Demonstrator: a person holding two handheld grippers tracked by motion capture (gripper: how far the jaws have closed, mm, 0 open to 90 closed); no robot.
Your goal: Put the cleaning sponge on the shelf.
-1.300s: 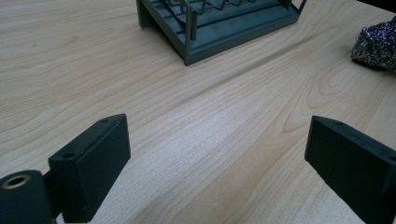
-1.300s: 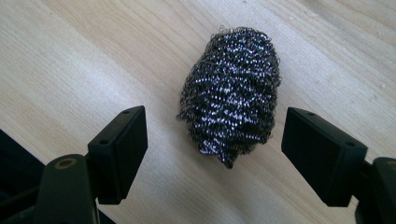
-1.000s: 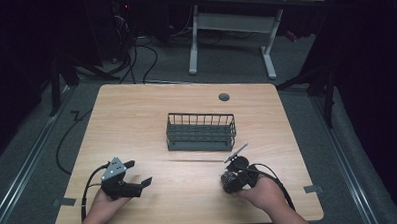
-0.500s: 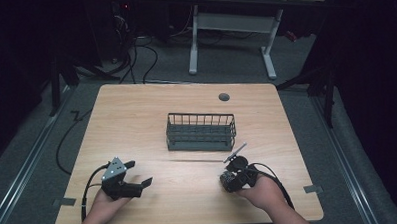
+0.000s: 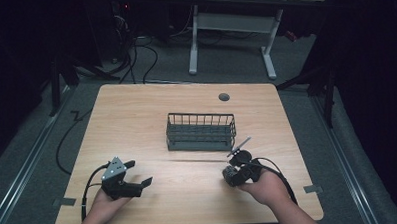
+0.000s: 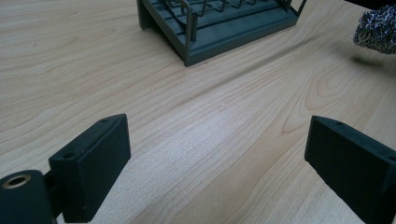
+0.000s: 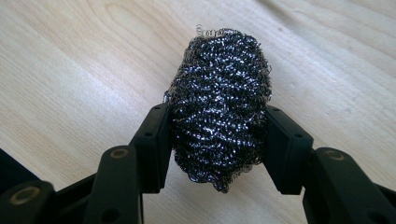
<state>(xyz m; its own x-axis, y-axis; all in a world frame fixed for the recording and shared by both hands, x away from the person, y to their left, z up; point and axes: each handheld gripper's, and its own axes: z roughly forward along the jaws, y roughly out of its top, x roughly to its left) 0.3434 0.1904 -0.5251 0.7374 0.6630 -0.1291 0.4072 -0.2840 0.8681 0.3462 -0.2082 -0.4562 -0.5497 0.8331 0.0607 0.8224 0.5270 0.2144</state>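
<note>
My right tool [image 7: 217, 128] is clamped on a steel-wool scourer [image 7: 218, 105], seemingly just clear of the bench [image 5: 136, 114]. Left tool [image 6: 217, 154]: jaws wide apart, nothing between. Wire basket [image 5: 201, 131] sits ahead, between both tools.

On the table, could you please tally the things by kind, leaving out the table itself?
Wire basket: 1
Steel wool scourer: 1, clamped in the right gripper
Handheld grippers: 2, with the left gripper open
Total: 4

Glinting steel-wool scourer [image 7: 218, 107]; matt pale wood table [image 5: 136, 114]; grey wire basket [image 5: 201, 131].
</note>
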